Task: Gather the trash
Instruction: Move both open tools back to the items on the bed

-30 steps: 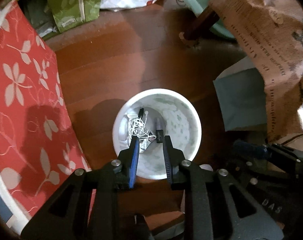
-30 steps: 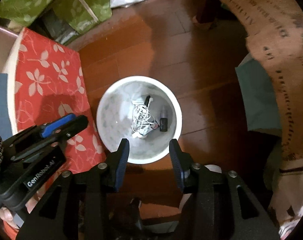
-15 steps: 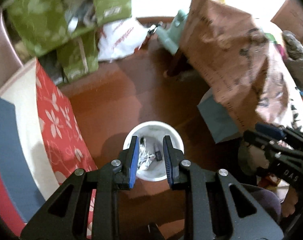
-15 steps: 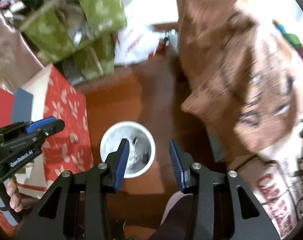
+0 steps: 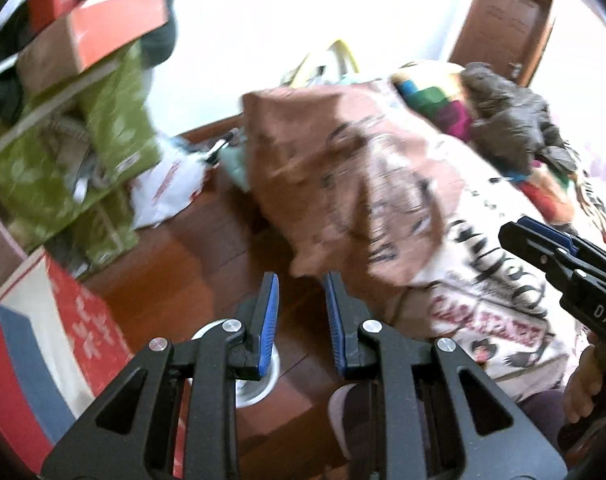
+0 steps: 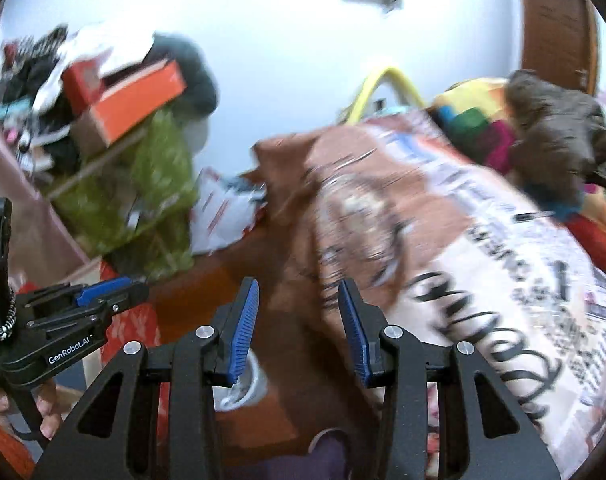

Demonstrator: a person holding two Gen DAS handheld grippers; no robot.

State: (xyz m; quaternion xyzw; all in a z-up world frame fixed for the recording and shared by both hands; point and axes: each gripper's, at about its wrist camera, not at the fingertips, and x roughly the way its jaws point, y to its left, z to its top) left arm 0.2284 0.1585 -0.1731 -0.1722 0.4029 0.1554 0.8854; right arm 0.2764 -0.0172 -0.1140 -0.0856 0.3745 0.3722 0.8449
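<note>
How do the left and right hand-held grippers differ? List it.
The right hand-held gripper spreads its jaws wider than the left hand-held gripper. The left one points at a corner of the brown bedspread above the wooden floor; the right one points into the bedspread itself. Both are open and empty.

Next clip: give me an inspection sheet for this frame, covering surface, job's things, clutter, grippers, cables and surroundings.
Surface: wooden floor, reddish brown.
Job's things: white bin on the floor, mostly hidden behind the left hand-held gripper; contents not visible.
Clutter: green bags, orange box, white plastic bag, brown printed cloth, red floral mat.
Grippers: left hand-held gripper open, empty; right hand-held gripper open, empty.
Cables: nothing seen.
Surroundings: white wall, wooden door; frames blurred.
</note>
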